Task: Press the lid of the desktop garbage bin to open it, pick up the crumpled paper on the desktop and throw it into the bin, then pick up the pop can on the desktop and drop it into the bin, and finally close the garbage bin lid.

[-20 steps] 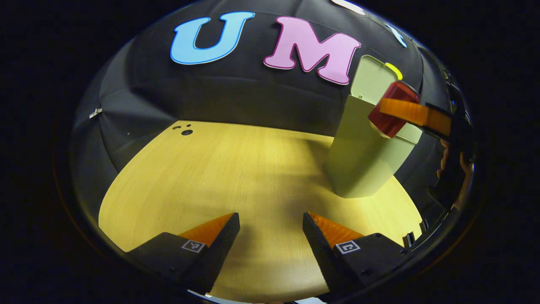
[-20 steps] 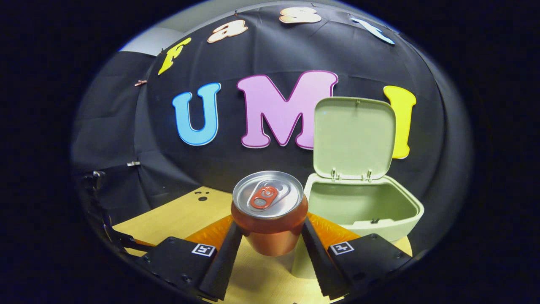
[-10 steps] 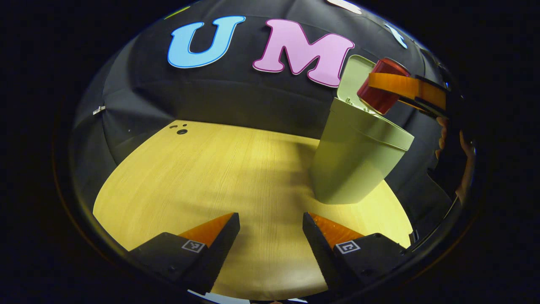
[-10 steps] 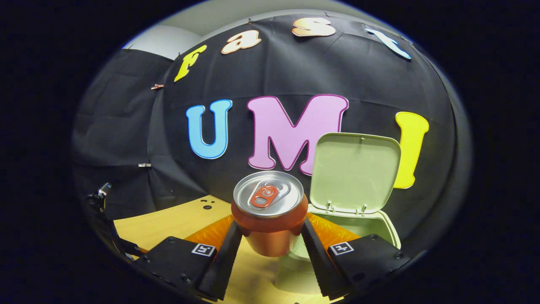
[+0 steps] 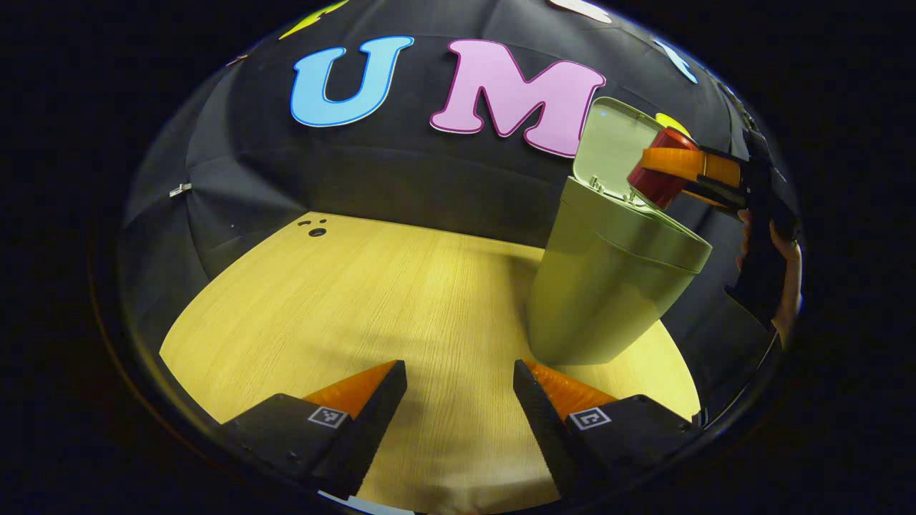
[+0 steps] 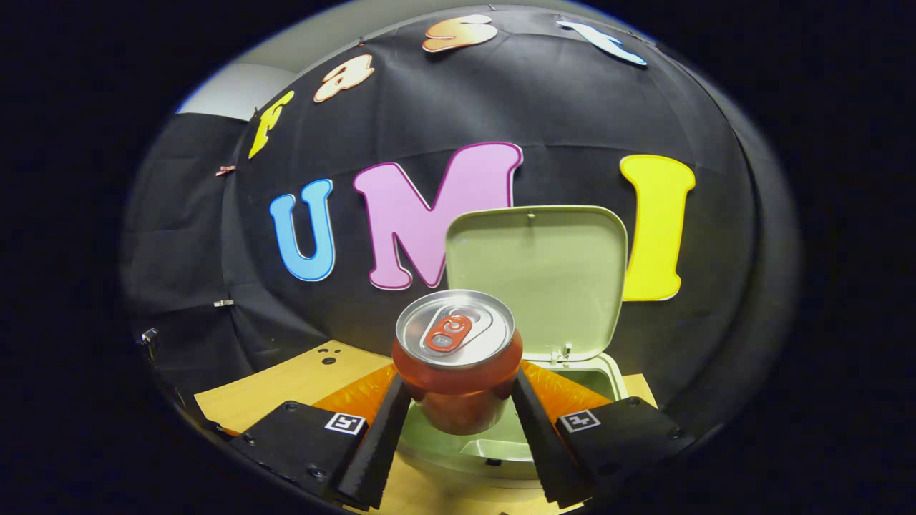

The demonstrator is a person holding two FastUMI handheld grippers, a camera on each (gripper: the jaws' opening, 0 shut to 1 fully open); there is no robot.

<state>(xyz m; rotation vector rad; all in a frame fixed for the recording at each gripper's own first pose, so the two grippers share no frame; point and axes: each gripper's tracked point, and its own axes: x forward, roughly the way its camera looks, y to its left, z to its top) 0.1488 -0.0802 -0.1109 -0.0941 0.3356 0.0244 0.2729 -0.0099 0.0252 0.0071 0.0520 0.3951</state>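
1 pop can (image 6: 456, 361) in right gripper (image 6: 458, 422), above 1 open bin (image 5: 608, 279).

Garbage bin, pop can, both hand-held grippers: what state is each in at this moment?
Garbage bin: upright on the table, open.
Lid: raised, standing up behind the opening.
Pop can: held above the bin's opening, tab unopened.
Right hand-held gripper: shut on the pop can.
Left hand-held gripper: open, empty, over the table.
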